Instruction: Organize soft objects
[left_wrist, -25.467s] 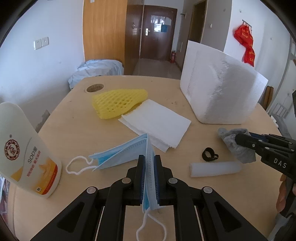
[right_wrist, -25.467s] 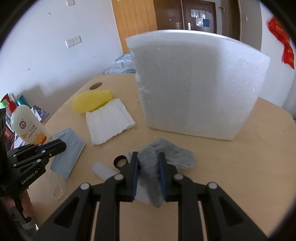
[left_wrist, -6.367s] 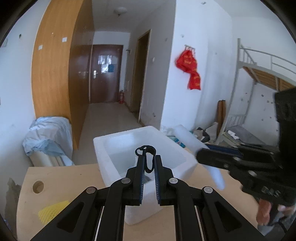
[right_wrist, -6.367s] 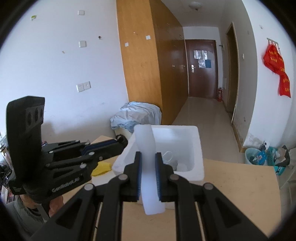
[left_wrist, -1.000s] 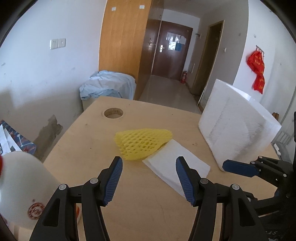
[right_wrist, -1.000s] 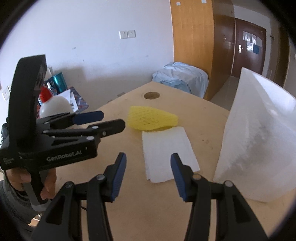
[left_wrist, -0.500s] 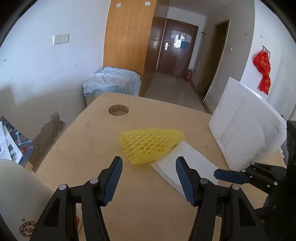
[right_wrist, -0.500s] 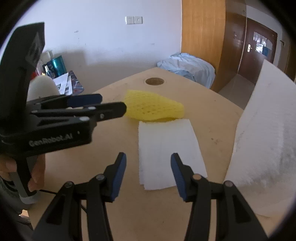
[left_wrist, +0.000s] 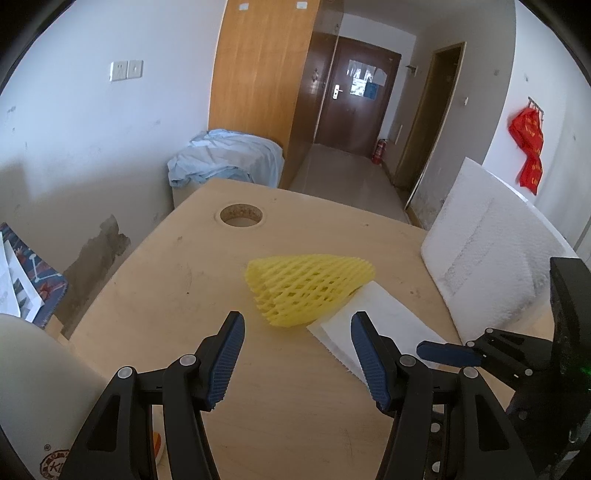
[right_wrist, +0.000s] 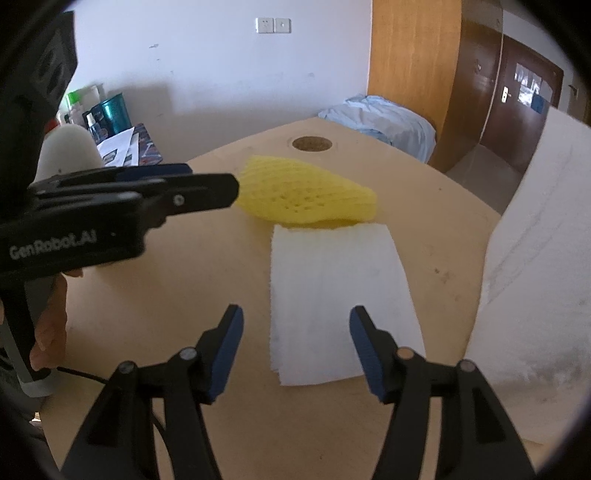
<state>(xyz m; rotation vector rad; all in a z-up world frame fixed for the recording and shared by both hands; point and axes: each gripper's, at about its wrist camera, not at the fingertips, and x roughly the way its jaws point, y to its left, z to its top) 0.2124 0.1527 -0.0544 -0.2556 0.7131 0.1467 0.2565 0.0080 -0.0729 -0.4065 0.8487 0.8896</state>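
Both wrist views, close above, share the table (left_wrist: 295, 413).

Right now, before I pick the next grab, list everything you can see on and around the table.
foam net sleeve: 1, yellow, mid-table, one end overlapping the far edge of the white sheets
white sheets: a small flat stack, white, between the sleeve and the right gripper
foam box: 1, white, on the table's right side
table: 1, light wood, round hole near the far edge
bottle: 1, white with an orange label, near left
bundle of cloth: pale blue, behind the table by the wall
red hanging: on the right wall
left gripper: jaws open, empty, aimed at the sleeve
right gripper: jaws open, empty, over the sheets
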